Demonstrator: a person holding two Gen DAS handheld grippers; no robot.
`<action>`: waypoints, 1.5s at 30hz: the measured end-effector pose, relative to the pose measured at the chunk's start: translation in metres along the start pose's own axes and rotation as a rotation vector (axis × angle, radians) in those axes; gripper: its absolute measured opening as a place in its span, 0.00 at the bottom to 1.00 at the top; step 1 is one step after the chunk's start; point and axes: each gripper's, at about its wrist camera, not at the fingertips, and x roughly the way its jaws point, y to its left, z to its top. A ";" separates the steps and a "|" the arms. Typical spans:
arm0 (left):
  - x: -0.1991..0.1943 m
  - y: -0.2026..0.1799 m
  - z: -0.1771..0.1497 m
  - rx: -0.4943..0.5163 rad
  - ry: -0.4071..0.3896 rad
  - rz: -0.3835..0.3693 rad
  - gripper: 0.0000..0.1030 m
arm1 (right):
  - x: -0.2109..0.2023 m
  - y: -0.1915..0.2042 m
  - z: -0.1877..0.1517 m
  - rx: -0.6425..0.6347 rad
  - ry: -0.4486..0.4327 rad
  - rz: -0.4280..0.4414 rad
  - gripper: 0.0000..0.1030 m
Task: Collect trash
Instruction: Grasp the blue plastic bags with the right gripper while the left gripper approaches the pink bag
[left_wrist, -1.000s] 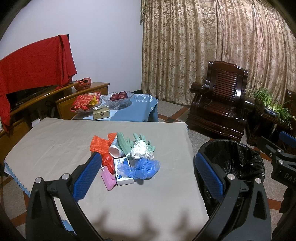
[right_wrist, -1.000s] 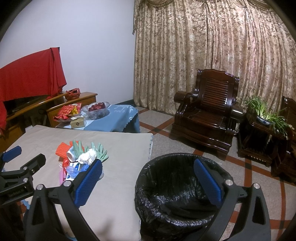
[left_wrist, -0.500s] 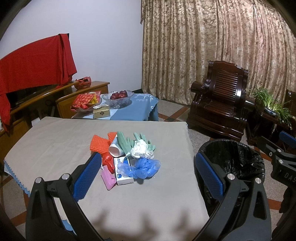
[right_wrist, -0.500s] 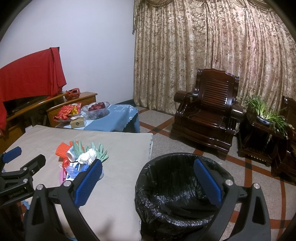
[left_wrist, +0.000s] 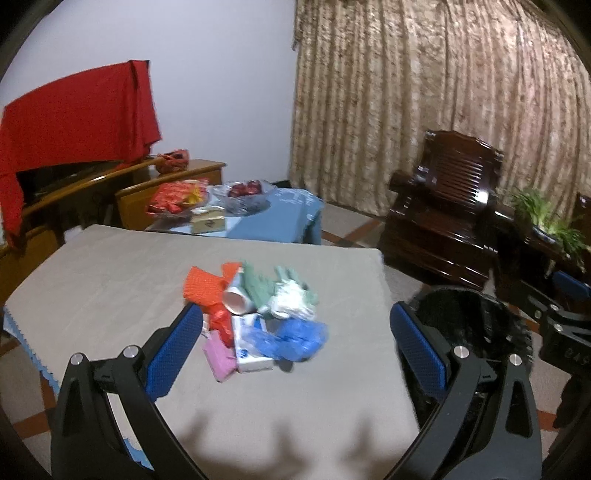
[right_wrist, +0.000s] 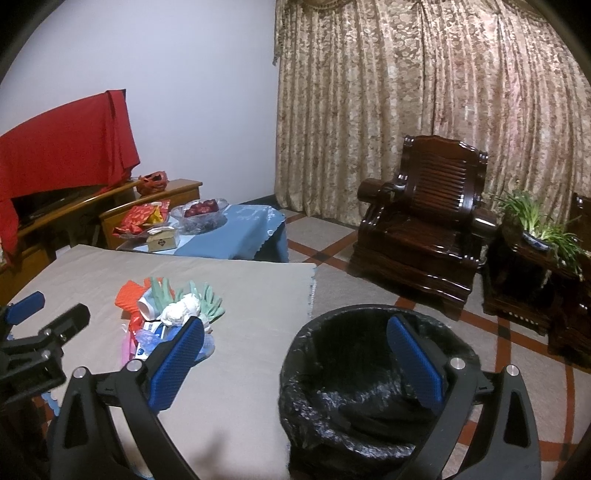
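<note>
Collection not yet begun: trash pile (left_wrist: 258, 314) lies mid-worktop (left_wrist: 110, 280), lined bin (right_wrist: 369, 376) at its 3 o'clock looks empty, left gripper (left_wrist: 295, 350) and right gripper (right_wrist: 295, 365) both spread wide, holding nothing.

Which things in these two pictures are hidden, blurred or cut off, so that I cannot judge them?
- Trash pile, left wrist view: motion blur; print on the white box unreadable.
- Same pile, right wrist view: the right gripper finger covers its near part.
- Trash bin: bottom hidden by dark liner folds; left wrist view, finger covers its near side.
</note>
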 end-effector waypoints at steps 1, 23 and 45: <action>0.002 0.003 -0.001 0.002 -0.003 0.011 0.95 | 0.003 0.001 0.000 0.000 0.004 0.006 0.94; 0.099 0.097 -0.058 -0.015 0.114 0.155 0.95 | 0.164 0.100 -0.043 -0.132 0.155 0.218 0.89; 0.150 0.135 -0.079 -0.085 0.199 0.164 0.95 | 0.244 0.145 -0.084 -0.166 0.375 0.389 0.50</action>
